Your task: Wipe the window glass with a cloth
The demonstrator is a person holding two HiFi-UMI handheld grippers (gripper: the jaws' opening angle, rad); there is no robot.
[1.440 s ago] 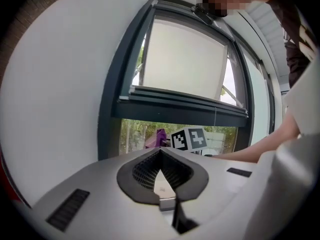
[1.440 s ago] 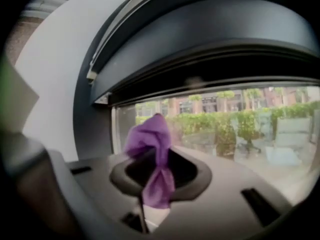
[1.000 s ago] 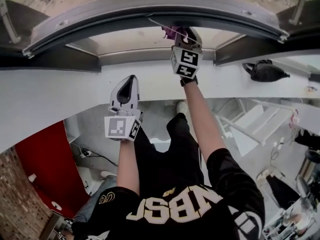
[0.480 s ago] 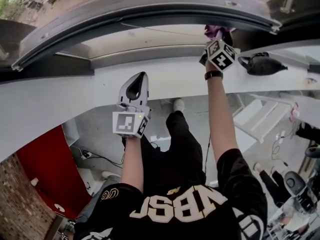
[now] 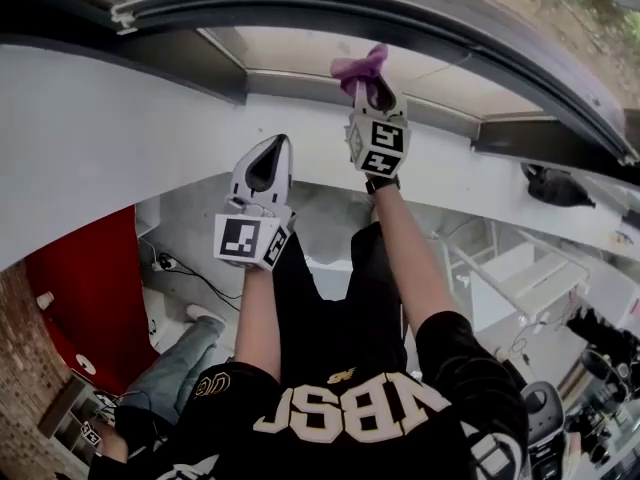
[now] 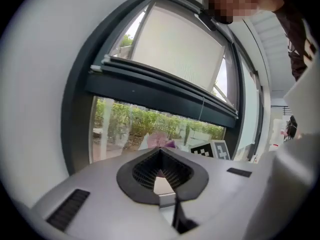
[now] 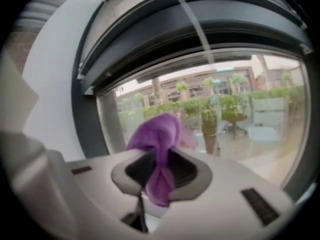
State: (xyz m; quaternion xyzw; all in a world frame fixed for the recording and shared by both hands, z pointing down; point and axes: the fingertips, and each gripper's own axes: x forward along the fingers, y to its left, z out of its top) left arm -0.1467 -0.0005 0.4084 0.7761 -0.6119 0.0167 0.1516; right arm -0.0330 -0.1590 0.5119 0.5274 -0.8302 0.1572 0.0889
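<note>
right gripper (image 5: 372, 90): jaws pinched on a purple cloth (image 7: 159, 136). the cloth is bunched. one fold hangs down between the dark pads and the larger lobe sticks out past the jaw tips, toward the window glass (image 7: 240, 129).
head view: the cloth's free end sits at the lower part of the pane, just above the white sill (image 5: 120, 118), with the right arm stretched out to it. a faint pink reflection shows in the glass just beside the cloth. cloth is at the glass or just off it; contact cannot be confirmed.
cloth position along the pane: toward the left side in the right gripper view, near the dark window frame (image 7: 90, 119).
left gripper (image 5: 266, 164): jaws pressed together, nothing between them. it is held lower than the right one, over the sill, apart from the glass and the cloth. its view takes in the cloth and the right gripper's marker cube (image 6: 216, 150) ahead to the right.
</note>
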